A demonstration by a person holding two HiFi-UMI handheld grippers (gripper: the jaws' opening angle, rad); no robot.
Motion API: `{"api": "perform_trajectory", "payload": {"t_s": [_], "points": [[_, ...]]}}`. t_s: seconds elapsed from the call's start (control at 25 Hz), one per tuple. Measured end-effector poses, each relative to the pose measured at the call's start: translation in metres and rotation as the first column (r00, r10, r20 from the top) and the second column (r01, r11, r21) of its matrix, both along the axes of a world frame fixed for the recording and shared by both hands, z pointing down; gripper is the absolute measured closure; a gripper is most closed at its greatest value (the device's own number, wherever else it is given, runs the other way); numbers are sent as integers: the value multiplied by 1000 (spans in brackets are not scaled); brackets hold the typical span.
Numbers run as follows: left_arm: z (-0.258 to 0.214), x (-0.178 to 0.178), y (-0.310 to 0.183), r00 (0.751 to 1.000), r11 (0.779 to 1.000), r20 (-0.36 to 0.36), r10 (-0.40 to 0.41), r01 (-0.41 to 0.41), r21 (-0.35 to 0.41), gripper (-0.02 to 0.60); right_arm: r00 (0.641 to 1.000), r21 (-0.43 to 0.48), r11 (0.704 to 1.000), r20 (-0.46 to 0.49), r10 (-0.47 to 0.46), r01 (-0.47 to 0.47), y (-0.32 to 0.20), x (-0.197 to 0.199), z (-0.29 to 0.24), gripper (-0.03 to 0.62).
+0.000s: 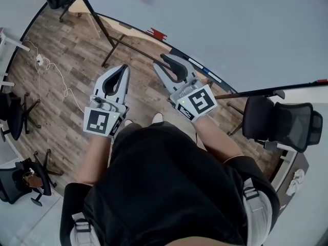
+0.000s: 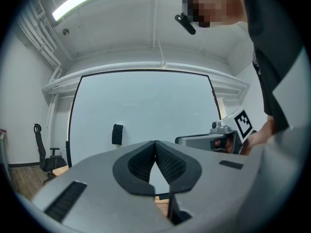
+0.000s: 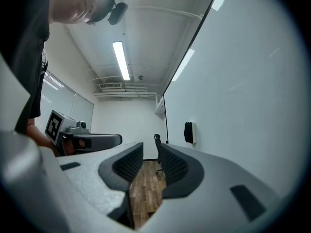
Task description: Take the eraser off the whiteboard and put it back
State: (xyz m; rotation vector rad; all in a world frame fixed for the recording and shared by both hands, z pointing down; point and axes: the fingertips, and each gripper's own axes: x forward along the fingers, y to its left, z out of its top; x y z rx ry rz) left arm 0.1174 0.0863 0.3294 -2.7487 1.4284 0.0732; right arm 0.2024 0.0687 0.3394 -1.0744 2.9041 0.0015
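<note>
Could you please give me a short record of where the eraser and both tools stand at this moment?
eraser: black, stuck on the whiteboard, touched by neither tool
left tool: jaws together, empty, short of the board
right tool: jaws slightly apart, nothing between them, short of the board
task stage: eraser not yet taken off
nearby: black office chair at the person's right, on a wooden floor

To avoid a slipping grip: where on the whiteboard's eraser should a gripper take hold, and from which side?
Probably best to grip the eraser across its narrow width, one jaw on each long vertical side, coming straight toward the whiteboard. It hangs upright and stands out from the board, so those sides are free.
</note>
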Motion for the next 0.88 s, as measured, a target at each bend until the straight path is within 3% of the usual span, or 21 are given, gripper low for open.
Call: {"api": "perform_trajectory", "payload": {"t_s": [0.12,0.28,0.56,0.88], "points": [[2,-3,-3,1000,1000,2,-7,7,-10,586,1000,3,1000,11,14,-14,-8,0,-1,462],[3,-15,-10,1000,1000,0,-17,17,-6,586,999,-6,999,36,40,-39,-21,-7,-1,308],[14,-52,-33,1000,1000,-9,-7,7,-15,586,997,-14,997,22,74,-73,-45,-40,7,264],[15,-113,-78,999,999,-26,47,-47,-15,586,990,-28,990,4,142,-141,-83,-95,9,260]]}}
